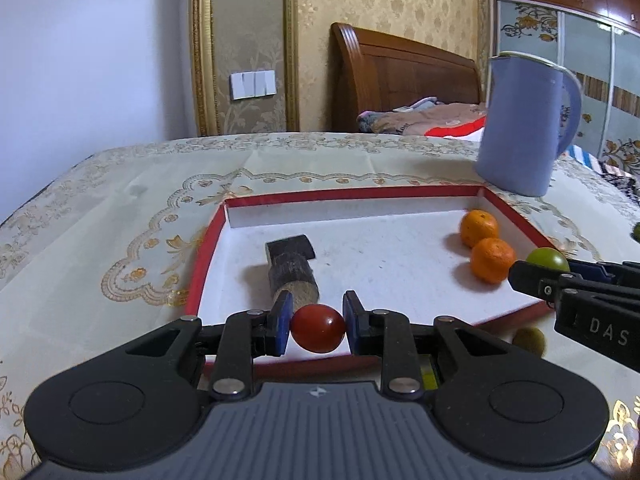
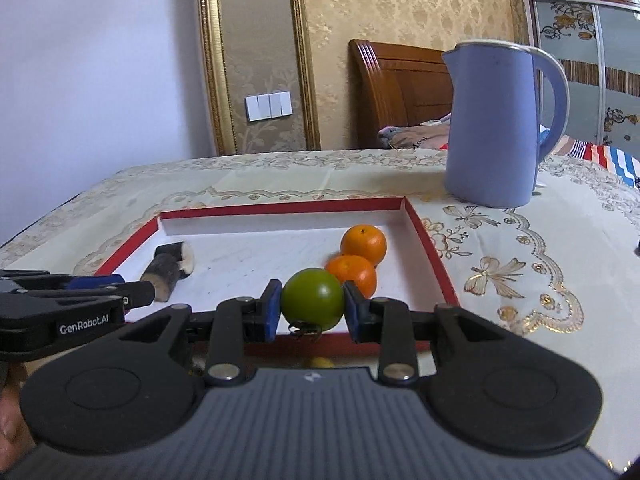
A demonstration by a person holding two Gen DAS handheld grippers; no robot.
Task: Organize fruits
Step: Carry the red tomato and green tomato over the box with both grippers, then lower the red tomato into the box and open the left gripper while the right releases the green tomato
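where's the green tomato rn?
Clamped in the right gripper: the green tomato sits centre of the right wrist view, over the near edge of the red-rimmed tray, just in front of the two oranges.

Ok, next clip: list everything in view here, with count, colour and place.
tray: 1, red rim, white inside, on the tablecloth
oranges: 2, orange, touching, right side of tray
dark stick piece: 1, dark bark, pale cut end, left side of tray
kettle: 1, lilac-blue, behind tray, right
tablecloth: 1, cream with gold pattern
red tomato: 1, in left gripper
green tomato: 1, in right gripper
green fruit: 1, on cloth by tray's near edge
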